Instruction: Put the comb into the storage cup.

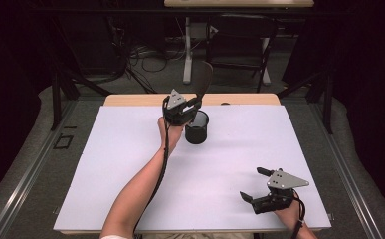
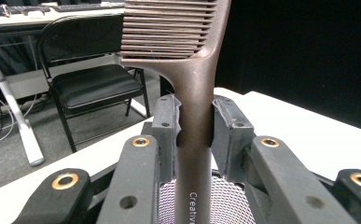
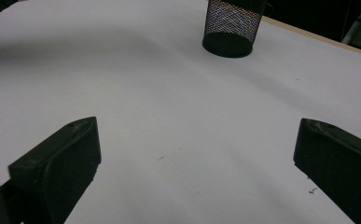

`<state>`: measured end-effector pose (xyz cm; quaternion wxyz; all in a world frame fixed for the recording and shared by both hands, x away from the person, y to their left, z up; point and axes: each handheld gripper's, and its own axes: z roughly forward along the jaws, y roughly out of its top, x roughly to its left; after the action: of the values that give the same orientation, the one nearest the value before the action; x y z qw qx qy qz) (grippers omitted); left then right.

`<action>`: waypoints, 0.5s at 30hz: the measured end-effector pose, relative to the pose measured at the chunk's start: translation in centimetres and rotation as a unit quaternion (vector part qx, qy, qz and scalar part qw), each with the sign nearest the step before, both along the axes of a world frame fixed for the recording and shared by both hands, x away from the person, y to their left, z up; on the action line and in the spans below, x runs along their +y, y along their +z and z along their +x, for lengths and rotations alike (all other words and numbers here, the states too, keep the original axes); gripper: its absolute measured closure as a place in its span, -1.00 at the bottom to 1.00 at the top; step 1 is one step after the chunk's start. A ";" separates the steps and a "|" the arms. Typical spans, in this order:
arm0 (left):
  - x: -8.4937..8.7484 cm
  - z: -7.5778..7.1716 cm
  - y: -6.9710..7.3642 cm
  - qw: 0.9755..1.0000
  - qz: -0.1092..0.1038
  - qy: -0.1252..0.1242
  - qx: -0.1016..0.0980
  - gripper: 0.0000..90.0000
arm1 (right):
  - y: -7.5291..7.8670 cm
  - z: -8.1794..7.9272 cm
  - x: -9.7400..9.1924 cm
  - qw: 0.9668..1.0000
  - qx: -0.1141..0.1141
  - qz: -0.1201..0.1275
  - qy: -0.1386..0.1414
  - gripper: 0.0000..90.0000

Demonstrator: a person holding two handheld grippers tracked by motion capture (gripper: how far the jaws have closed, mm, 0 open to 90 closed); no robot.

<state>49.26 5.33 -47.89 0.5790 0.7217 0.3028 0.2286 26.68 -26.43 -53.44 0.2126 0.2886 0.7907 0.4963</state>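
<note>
Left tongs (image 2: 194,123): clamped on brown comb (image 2: 187,70) handle, above black mesh cup (image 1: 197,127). Right tongs (image 3: 192,163): spread apart, empty, near white desk (image 1: 130,164) edge.

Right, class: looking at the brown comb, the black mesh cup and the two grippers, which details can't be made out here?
- Brown plastic comb: its top is cut off by the left gripper view's upper edge.
- Its handle's lower end: hidden behind the left gripper in the high view.
- White print on the handle: cut off at the bottom edge.
- Black mesh cup: rim cut off by the right gripper view's top edge.
</note>
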 end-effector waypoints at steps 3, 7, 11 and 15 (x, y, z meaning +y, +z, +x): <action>-0.1 0.0 -0.1 1.000 0.004 -0.001 0.002 0.61 | 0.0 0.0 0.0 1.000 0.000 -0.001 0.001 -0.99; -0.1 0.1 -0.4 1.000 0.008 -0.002 0.006 0.61 | 0.0 0.0 0.0 1.000 0.000 -0.001 0.001 -0.99; -0.2 0.1 -0.7 1.000 0.012 -0.002 0.008 0.61 | 0.0 0.0 0.0 1.000 0.001 -0.001 0.000 -0.99; -0.3 0.2 -0.8 1.000 0.019 -0.006 0.009 0.61 | 0.0 0.0 0.0 1.000 0.001 -0.001 0.000 -0.99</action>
<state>49.42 5.04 -48.72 0.5636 0.7367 0.2993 0.2239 26.68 -26.45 -53.44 0.2125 0.2891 0.7913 0.4951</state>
